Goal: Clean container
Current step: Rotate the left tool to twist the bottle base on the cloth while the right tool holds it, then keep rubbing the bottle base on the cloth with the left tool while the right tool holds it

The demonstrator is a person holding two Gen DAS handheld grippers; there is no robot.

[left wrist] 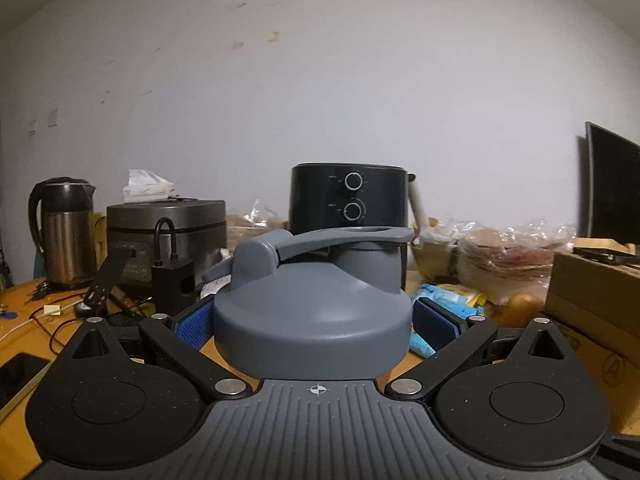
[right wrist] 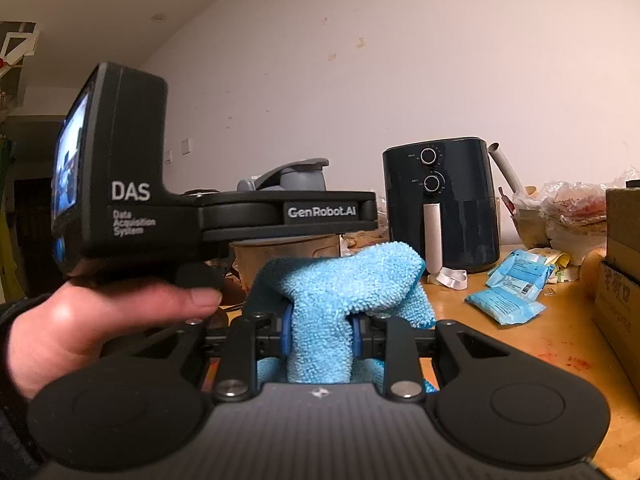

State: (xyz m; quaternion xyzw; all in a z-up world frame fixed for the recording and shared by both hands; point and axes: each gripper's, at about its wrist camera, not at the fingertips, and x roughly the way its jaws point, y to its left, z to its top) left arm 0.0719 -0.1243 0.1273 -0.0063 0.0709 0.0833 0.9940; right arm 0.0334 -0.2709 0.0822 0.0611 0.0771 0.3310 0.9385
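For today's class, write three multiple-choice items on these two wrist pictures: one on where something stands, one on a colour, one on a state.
1. Where does the black air fryer stand?
A. on the table by the wall
B. on the floor
C. on the cardboard box

2. What colour is the cloth?
A. red
B. light blue
C. white

3. What is the state of the left tool?
A. open and empty
B. shut on the grey lid
C. shut on a cloth

Key:
1 A, it stands on the wooden table against the wall.
2 B, the fluffy cloth in the right tool is light blue.
3 B, its blue pads press both sides of the grey lid.
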